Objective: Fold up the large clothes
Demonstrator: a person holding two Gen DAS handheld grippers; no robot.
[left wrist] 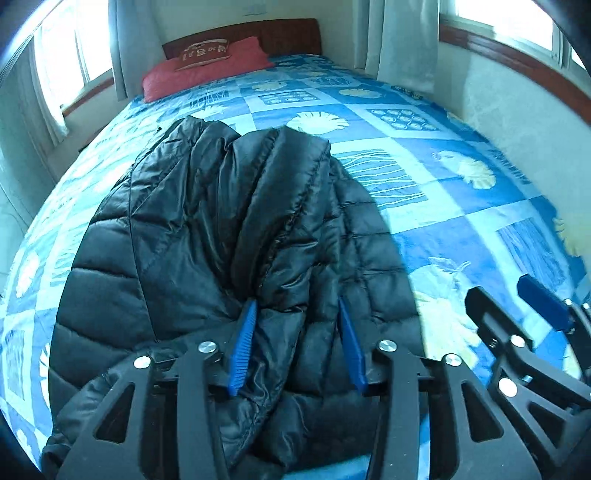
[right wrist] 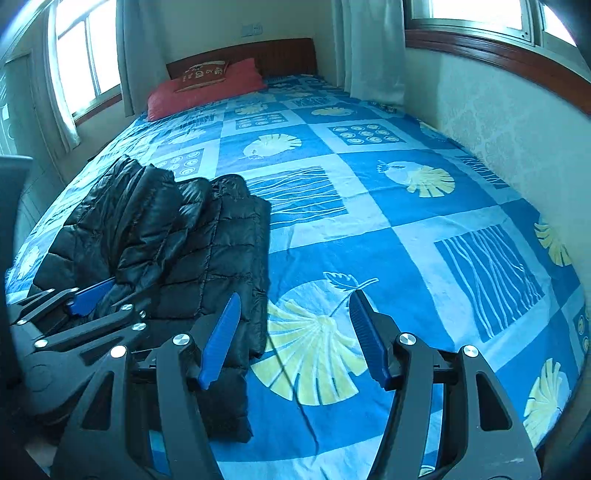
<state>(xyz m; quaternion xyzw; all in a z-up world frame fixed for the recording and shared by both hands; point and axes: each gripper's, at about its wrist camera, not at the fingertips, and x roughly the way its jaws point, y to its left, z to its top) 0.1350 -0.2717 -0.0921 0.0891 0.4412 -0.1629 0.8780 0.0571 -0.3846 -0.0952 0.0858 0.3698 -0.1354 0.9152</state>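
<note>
Black quilted fabric fills the middle of the left wrist view: a puffer jacket point(left wrist: 207, 236) lies bunched and partly folded on the bed point(left wrist: 424, 206), its shiny panels heaped toward the near edge; the left gripper point(left wrist: 297, 314) hangs over the jacket's near end with its blue pads point(left wrist: 245, 343) spread apart, a fold of jacket lying between them but neither pad pressing on it, so the gripper is open; at the lower right the right gripper point(left wrist: 517, 295) shows in part, over the bare bedspread beside the jacket; a red pillow point(left wrist: 207, 70) sits at the head of the bed against a wooden headboard point(left wrist: 273, 35), with curtains point(left wrist: 402, 40) and bright windows on both sides.

In the right wrist view the jacket point(right wrist: 177, 240) lies on the left side of the bed point(right wrist: 406, 221), near the close edge; the right gripper point(right wrist: 293, 306) is open, its jaws set wide over a pale leaf print on the blue bedspread, its left pad over the jacket's right edge and nothing held; the left gripper point(right wrist: 103, 291) is low at the left over the jacket; the red pillow point(right wrist: 210, 88) rests far off by the headboard point(right wrist: 280, 55).
</note>
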